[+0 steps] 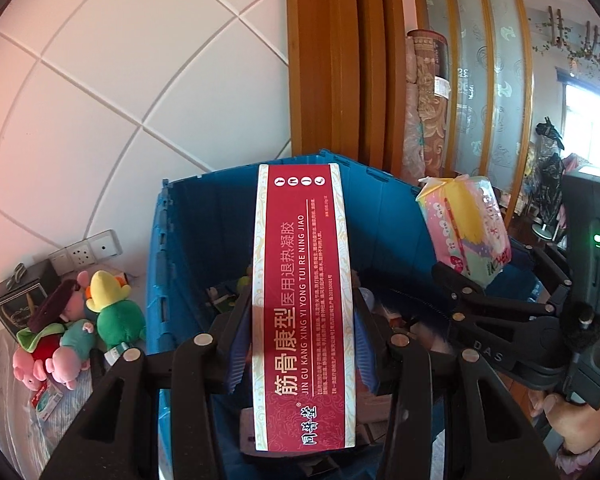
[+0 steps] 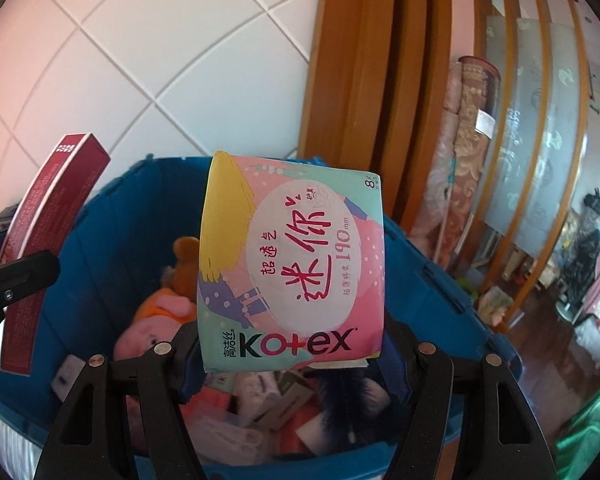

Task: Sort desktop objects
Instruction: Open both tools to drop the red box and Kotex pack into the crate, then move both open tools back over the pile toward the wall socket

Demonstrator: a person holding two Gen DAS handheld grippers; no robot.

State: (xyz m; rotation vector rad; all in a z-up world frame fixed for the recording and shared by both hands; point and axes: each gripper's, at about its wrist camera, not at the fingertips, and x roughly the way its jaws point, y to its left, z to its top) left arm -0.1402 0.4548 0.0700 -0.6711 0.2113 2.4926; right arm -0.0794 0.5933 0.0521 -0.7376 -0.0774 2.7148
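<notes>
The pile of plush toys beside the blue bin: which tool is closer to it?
Left. The left tool, holding the red box, is nearer the plush toys; the right tool is across the blue bin.

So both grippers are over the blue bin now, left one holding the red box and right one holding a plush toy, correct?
Not quite. The right gripper holds a pink Kotex pack, not a plush toy; the right wrist view shows it clamped between the fingers. The rest stands: the left gripper holds the red box, and both are over the blue bin.
</notes>
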